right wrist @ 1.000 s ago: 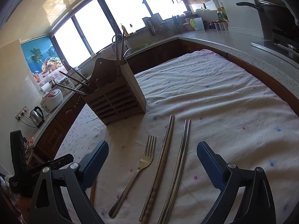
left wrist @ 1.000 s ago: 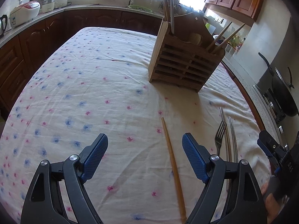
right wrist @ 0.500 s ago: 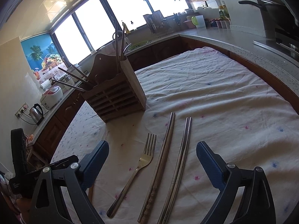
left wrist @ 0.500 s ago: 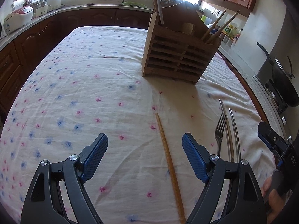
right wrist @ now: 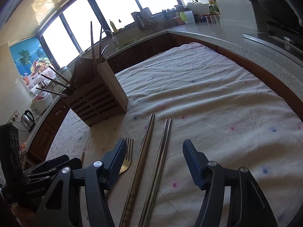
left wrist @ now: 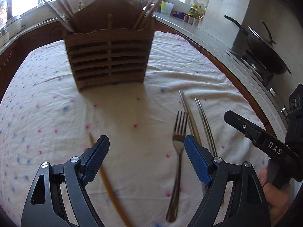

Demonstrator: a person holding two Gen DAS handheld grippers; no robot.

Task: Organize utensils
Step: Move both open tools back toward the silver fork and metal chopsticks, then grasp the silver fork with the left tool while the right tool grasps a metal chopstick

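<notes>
Right wrist view: two chopstick pairs [right wrist: 151,160] are framed lengthwise, bottom to centre, between the closing, still empty jaws of the right hand-held gripper [right wrist: 154,162].

The left gripper [left wrist: 145,156] is tilting down toward the table, its jaws standing wide with nothing between the blue pads. The right gripper [right wrist: 154,159] is angling down too, its jaws closing, still not pressing on anything. A hand [left wrist: 274,194] is wrapping the right gripper's black handle
</notes>
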